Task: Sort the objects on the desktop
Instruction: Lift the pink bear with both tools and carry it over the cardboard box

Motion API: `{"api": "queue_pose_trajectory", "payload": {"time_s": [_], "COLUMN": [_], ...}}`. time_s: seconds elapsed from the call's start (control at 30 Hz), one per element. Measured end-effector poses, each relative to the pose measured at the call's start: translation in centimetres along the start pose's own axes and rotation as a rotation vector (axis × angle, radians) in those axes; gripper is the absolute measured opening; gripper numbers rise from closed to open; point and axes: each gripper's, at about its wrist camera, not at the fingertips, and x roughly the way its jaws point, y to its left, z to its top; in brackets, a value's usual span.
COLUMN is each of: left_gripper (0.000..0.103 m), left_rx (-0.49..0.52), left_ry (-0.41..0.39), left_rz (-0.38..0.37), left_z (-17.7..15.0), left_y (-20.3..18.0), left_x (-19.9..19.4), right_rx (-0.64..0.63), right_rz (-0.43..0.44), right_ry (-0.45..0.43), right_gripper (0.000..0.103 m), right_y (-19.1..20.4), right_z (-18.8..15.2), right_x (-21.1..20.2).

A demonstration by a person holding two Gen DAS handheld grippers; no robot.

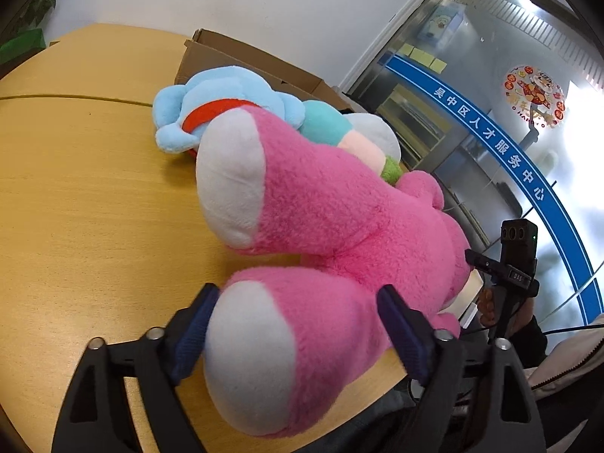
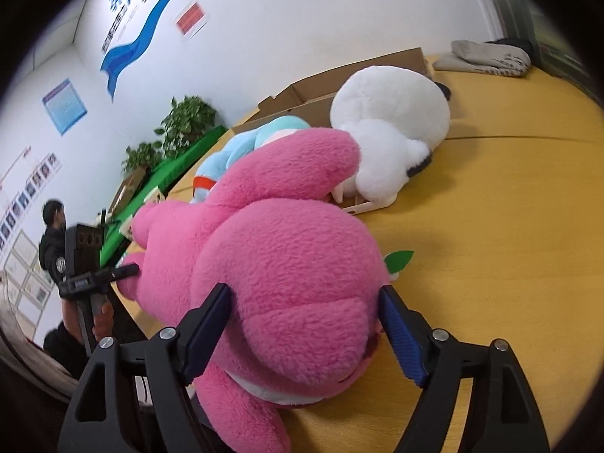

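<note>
Glass door (image 1: 502,120) banner "吴中区人才服务中心", pink plush (image 1: 321,226)

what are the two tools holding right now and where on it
Both straddle the pink plush toy: the left tool around a foot, the right tool around its head. Whether either is squeezing cannot be told.

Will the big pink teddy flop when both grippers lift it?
Probably. The pink teddy looks soft and fuzzy, so its free leg would likely sag. It seems light for its bulk. The left gripper straddles one foot, the right gripper its head.
</note>
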Motion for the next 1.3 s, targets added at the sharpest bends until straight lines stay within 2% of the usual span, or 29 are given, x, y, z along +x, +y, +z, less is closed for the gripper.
{"api": "queue_pose_trajectory", "payload": {"time_s": [0.07,0.13,0.23,0.3,0.37,0.4,0.47,0.57,0.67,0.77,0.87,1.0,1.17,1.3], "left_gripper": [0.091,0.089,0.078,0.064,0.057,0.054,0.05,0.048,0.048,0.048,0.048,0.049,0.049,0.049], "left_rx": [-0.001,0.002,0.005,0.007,0.02,0.03,0.043,0.056,0.059,0.072,0.139,0.238,0.284,0.253], "left_ry": [-0.004,0.036,0.054,0.057,0.053,0.049,0.045,0.023,-0.038,-0.109,-0.161,-0.202,-0.206,-0.152], "left_rz": [-0.014,-0.014,-0.021,-0.029,-0.028,-0.026,-0.037,-0.064,-0.093,-0.132,-0.13,-0.105,-0.071,-0.028], "left_z": [-0.1,-0.2,-0.3,-0.4,-0.2,-0.1,0.2,1.1,3.4,7.1,11.8,20.1,31.2,37.6], "left_y": [0.0,0.1,0.0,-0.2,-0.6,-0.9,-1.6,-2.8,-3.5,-4.0,-4.9,-5.6,-4.6,-1.4], "left_x": [0.2,1.4,2.0,2.0,1.7,1.4,0.9,-0.1,-1.5,-2.9,-3.2,-1.9,2.7,8.7], "right_rx": [0.013,0.059,0.128,0.131,0.092,0.074,0.061,0.073,0.053,0.007,-0.052,-0.089,-0.125,-0.154], "right_rz": [0.011,0.033,0.067,0.071,0.052,0.044,0.035,0.047,0.066,0.088,0.102,0.1,0.093,0.087], "right_ry": [0.004,0.016,0.041,0.045,0.01,-0.014,-0.067,-0.125,-0.184,-0.248,-0.302,-0.312,-0.309,-0.306], "right_gripper": [0.079,0.081,0.085,0.083,0.069,0.065,0.061,0.059,0.058,0.058,0.058,0.058,0.058,0.058], "right_y": [-0.2,-0.9,-2.0,-2.2,-1.3,-0.8,-0.3,-0.3,0.5,1.7,2.4,0.6,-2.4,-4.8], "right_z": [0.1,-0.1,-0.6,-0.8,-0.6,-0.5,-0.1,0.9,2.5,5.0,8.9,16.4,26.4,34.3], "right_x": [0.2,0.9,2.1,2.2,1.7,1.3,0.7,-0.4,-2.0,-3.4,-4.0,-0.8,4.3,8.4]}}
